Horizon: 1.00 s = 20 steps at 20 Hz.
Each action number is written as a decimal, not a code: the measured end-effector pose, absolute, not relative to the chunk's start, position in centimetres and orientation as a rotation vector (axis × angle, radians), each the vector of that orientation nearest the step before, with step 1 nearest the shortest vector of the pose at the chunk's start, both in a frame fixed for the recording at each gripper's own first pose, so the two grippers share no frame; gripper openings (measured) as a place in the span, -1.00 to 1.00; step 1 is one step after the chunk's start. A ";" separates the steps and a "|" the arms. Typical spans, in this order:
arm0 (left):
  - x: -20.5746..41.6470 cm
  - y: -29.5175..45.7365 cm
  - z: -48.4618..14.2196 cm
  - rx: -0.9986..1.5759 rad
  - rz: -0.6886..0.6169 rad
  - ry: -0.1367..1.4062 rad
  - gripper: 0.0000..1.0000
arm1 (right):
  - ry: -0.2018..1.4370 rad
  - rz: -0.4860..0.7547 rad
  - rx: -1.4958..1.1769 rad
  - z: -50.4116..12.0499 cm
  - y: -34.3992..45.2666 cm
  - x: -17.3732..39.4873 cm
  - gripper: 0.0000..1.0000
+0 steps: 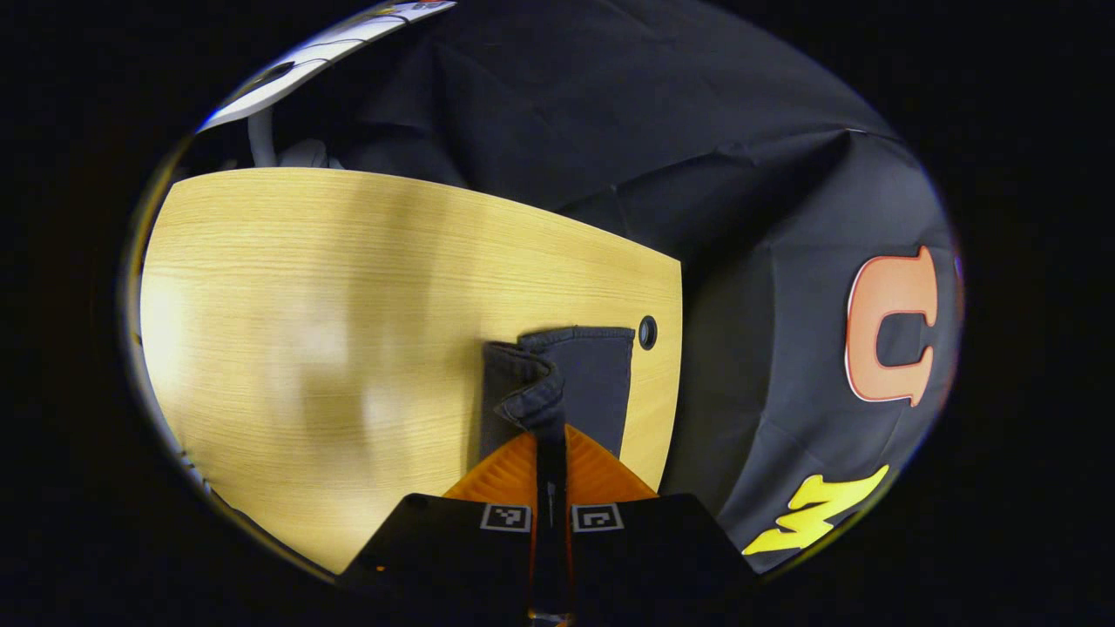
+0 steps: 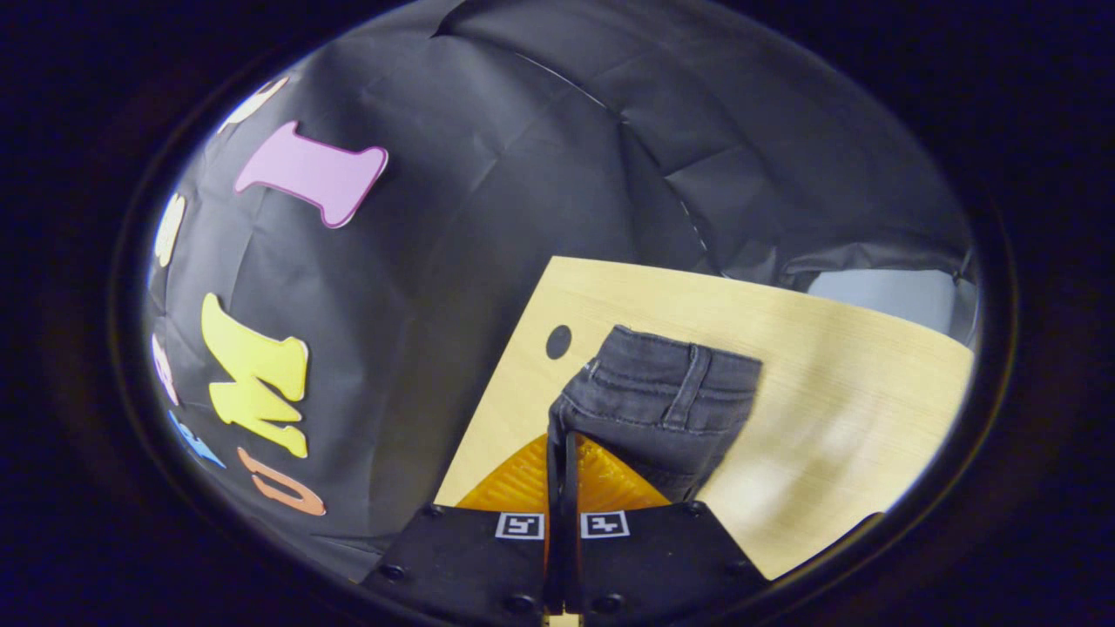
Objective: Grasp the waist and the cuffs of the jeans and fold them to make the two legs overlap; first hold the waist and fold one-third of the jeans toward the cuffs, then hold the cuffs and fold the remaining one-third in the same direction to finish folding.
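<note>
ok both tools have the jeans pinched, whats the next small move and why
Probably carry both ends sideways together over the table. The left tool is shut on the cuffs and the right tool on the waist, both lifted off the wood, so the legs could be laid to overlap.

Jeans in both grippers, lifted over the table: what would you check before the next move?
1. Left gripper pinching the cuffs: ok.
2. Right gripper pinching the waist: ok.
3. Both fingers on cloth, each side: ok, jaws nearly closed.
4. Table bare where the jeans would land: ok in the part shown.
5. Two legs lined up: cannot tell.
6. Cloth catching the table hole: cannot tell.
</note>
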<state>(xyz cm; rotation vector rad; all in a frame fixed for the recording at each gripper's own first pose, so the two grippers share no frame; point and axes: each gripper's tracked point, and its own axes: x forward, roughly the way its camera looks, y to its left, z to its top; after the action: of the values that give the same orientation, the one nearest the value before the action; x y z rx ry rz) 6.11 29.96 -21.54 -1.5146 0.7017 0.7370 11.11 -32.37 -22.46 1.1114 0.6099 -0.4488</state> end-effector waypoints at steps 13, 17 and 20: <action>22.0 29.7 -28.9 -1.290 0.651 0.818 -0.94 | 0.638 -0.517 1.084 -31.8 -33.5 21.3 -0.99; 21.9 29.5 -29.6 -1.268 0.660 0.836 -0.94 | 0.665 -0.527 1.043 -33.0 -33.4 21.6 -0.99; 21.5 29.9 -29.4 -1.159 0.653 0.815 -0.91 | 0.670 -0.508 1.006 -32.9 -33.1 22.1 -1.00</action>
<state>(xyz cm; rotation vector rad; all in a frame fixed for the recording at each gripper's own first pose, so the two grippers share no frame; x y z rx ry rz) 21.47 29.89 -29.36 -1.1593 0.8150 0.6534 22.08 -33.08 -32.89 1.0063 0.6699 -0.5083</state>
